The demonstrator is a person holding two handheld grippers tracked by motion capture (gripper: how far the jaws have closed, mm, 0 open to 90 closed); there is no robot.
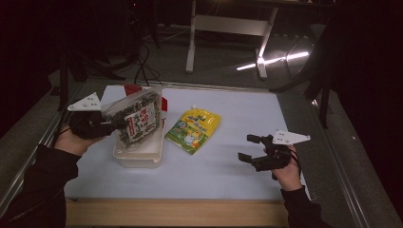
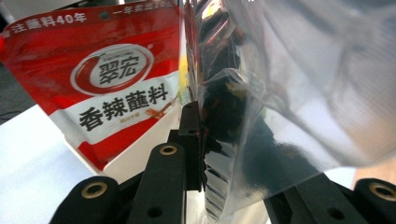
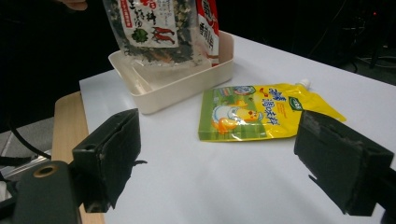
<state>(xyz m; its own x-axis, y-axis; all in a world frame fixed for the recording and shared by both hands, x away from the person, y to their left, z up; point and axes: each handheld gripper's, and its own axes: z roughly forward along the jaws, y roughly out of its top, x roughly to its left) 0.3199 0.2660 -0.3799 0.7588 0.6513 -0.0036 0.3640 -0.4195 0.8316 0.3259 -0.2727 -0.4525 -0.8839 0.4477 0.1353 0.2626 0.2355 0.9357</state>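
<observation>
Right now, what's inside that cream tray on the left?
A red sauce packet stands in the cream tray at its far end. The left gripper holds a clear bag of dark seaweed over it, covering much of the tray floor, so anything beneath cannot be seen.

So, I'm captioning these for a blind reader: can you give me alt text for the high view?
The left gripper holds a clear bag of dark dried food over a cream tray on a white table. A yellow spouted pouch lies beside the tray; the right gripper hovers open, empty.

Glossy clear plastic bag (image 1: 135,121), matt cream plastic tray (image 1: 142,156), glossy yellow pouch (image 1: 194,129)
</observation>
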